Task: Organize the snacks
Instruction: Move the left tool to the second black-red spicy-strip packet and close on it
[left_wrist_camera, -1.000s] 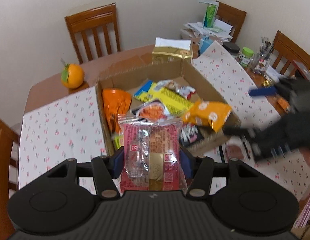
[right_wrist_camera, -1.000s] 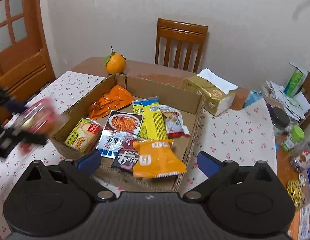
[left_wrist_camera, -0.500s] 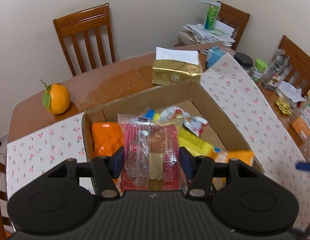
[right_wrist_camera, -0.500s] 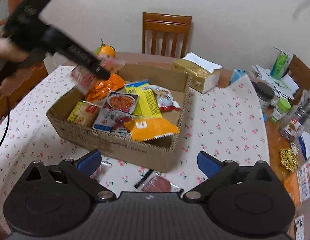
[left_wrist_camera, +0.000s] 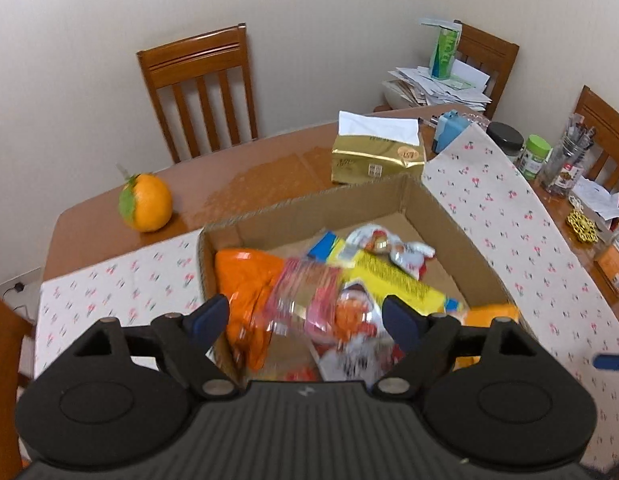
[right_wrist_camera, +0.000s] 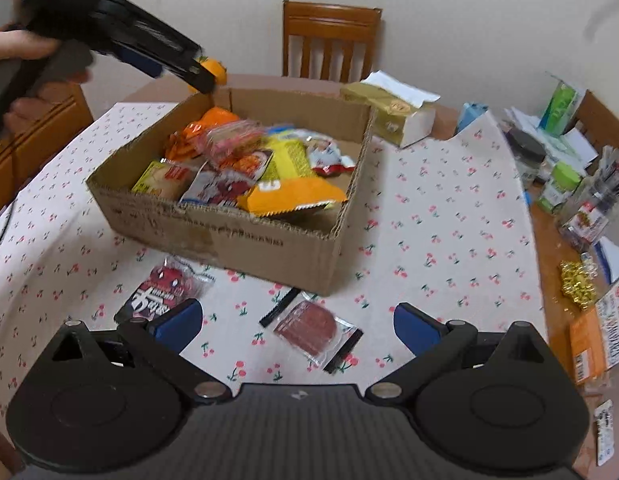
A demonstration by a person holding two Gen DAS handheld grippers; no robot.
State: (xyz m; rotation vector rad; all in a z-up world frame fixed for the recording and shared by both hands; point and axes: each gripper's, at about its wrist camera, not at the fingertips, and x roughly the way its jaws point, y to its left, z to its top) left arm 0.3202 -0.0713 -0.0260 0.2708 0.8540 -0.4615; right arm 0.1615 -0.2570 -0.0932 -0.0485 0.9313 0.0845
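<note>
A cardboard box (left_wrist_camera: 329,204) (right_wrist_camera: 245,236) on the table holds several snack packets. My left gripper (left_wrist_camera: 305,318) is open above the box; a pink packet (left_wrist_camera: 309,300) (right_wrist_camera: 233,140), blurred, is loose below it, over the other snacks. The left gripper also shows in the right wrist view (right_wrist_camera: 201,74), over the box's far left corner. My right gripper (right_wrist_camera: 297,320) is open and empty, above the tablecloth in front of the box. A clear packet of dark red slices (right_wrist_camera: 309,330) and a black-and-red packet (right_wrist_camera: 161,292) lie on the cloth near its fingers.
A cherry-print tablecloth (right_wrist_camera: 441,240) covers the table. An orange (left_wrist_camera: 146,208) and a gold tissue pack (left_wrist_camera: 377,156) stand behind the box. Jars, papers and small items (right_wrist_camera: 565,184) crowd the right edge. Wooden chairs (left_wrist_camera: 201,84) surround the table.
My left gripper has opened and let go of the pink packet, which drops blurred into the box. My right gripper has pulled back from the box and now looks down at two packets on the cloth.
</note>
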